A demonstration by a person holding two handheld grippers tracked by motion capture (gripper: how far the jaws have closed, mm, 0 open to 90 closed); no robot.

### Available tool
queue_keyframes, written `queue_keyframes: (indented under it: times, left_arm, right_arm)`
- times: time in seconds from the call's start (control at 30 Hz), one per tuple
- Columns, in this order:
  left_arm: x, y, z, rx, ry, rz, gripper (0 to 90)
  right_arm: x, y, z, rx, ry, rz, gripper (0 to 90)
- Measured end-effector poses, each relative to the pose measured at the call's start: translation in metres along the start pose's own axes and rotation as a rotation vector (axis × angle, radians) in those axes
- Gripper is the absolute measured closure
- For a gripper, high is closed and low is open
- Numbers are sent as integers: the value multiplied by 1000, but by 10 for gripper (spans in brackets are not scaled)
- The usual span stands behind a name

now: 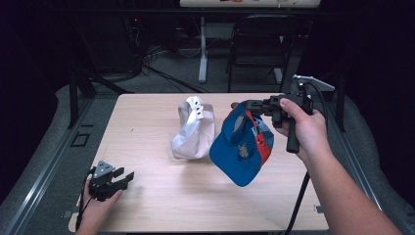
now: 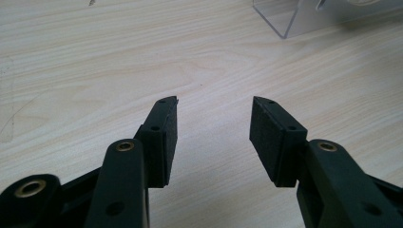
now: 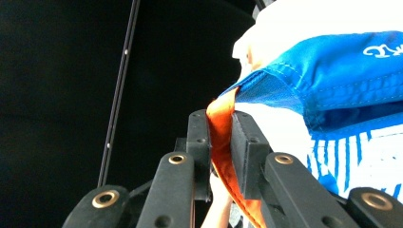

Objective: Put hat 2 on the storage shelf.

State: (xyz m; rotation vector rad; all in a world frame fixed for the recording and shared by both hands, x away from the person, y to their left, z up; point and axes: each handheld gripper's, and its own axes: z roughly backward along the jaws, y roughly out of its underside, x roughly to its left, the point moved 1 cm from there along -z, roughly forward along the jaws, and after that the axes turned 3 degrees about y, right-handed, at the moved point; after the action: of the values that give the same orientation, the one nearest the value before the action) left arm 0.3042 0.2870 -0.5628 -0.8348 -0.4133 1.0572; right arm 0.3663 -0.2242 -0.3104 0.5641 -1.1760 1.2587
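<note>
A blue cap (image 1: 241, 147) with an orange-red strap hangs in the air above the right half of the wooden table (image 1: 147, 205). My right gripper (image 1: 245, 104) holds it from the top, shut on the cap's orange strap (image 3: 221, 142), which sits pinched between the two black pads. A white cap (image 1: 195, 128) rests on the table just left of the blue one, propped on a clear stand (image 2: 290, 19). Near the table's front left corner, my left gripper (image 1: 125, 177) stands open and low over bare wood, nothing between its fingers (image 2: 164, 137).
A black folding chair (image 1: 264, 44) and a white table leg (image 1: 202, 49) stand behind the far edge. Cables lie on the dark floor at the back left. Bare wood spreads across the front and middle of the table.
</note>
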Motion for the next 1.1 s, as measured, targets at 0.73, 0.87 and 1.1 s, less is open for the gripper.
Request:
queue_keyframes:
  times: [0.73, 0.87, 1.1]
  left_arm:
    - [-121, -68, 14, -158, 246, -253, 535]
    - [-162, -86, 10, -186, 308, -335, 525]
    - [-213, -106, -14, -183, 358, -429, 499]
  right_arm:
    - [-2, -20, 4, -100, -10, -43, 787]
    - [-2, -20, 2, -96, -15, -34, 787]
    - [-2, -21, 0, -105, -16, -36, 787]
